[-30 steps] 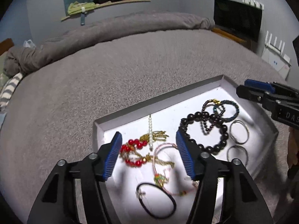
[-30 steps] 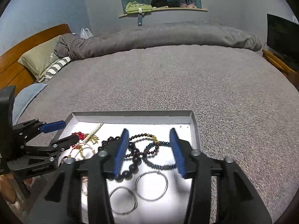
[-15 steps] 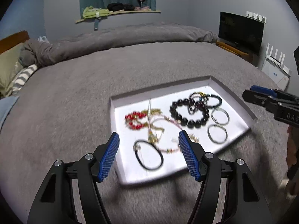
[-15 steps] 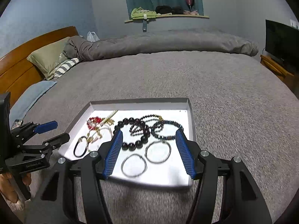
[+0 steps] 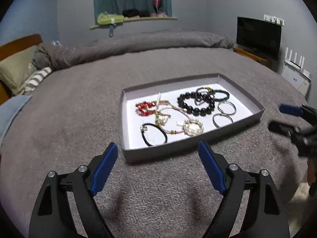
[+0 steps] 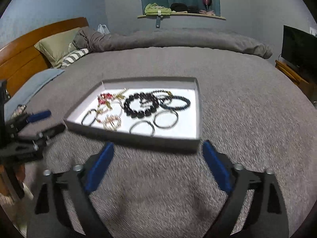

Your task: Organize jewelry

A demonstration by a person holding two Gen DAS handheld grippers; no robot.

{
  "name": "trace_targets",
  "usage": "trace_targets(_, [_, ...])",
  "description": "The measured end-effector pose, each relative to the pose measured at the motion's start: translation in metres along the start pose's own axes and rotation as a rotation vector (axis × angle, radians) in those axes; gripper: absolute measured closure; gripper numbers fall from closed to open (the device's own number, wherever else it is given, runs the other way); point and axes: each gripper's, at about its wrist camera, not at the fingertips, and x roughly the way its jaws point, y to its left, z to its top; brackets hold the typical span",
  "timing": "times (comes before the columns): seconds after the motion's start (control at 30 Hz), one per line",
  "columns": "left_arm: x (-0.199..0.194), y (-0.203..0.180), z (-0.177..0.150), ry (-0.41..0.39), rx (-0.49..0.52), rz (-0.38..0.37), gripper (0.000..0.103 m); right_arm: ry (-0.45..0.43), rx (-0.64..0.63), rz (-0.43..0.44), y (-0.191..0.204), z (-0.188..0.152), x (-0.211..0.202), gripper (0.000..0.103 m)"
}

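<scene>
Both grippers hang over the grey bed [image 5: 83, 91], and the landmark here is the shallow grey tray [image 5: 178, 148], lying flat on the bedspread ahead of both.

Left gripper [image 5: 158, 168]: jaws wide apart, just been opening, nothing between them but bare bedspread. They sit on the near side of the tray, short of its front wall, not touching it.

Right gripper [image 6: 157, 166]: same story, jaws spread wide after just opening, empty, hovering just short of the tray's near wall [image 6: 138, 138].

All the jewelry lies inside the tray, beyond both sets of jaws. In the left view, the big black bead bracelet [image 5: 195, 104] sits near the tray's middle, toward the far wall, with a smaller dark bead bracelet [image 5: 221, 96] just beside it. Two thin metal bangles [image 5: 226, 108] lie at the tray's right end. At the left end, a red bead piece [image 5: 144, 108] tangles with gold chains. Against the near wall, a black cord loop [image 5: 154, 134], and beside it a pale pearl ring-shaped piece [image 5: 193, 127].

The right view is blurred; the tray's contents read the same there.
</scene>
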Motion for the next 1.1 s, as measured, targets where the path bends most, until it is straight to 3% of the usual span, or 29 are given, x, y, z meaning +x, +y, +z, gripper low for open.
trace_targets(0.17, [0.003, 0.002, -0.005, -0.009, -0.036, -0.016, 0.009, -0.014, 0.007, -0.046, -0.006, -0.017, 0.001, 0.006])
trace_targets(0.37, [0.007, -0.007, -0.011, -0.029, 0.003, -0.014, 0.007, -0.049, -0.037, -0.095, 0.003, -0.015, 0.009, 0.006])
trace_targets(1.1, [0.010, -0.015, -0.017, -0.014, 0.061, -0.005, 0.006, -0.038, -0.034, -0.093, 0.007, -0.018, 0.012, 0.005])
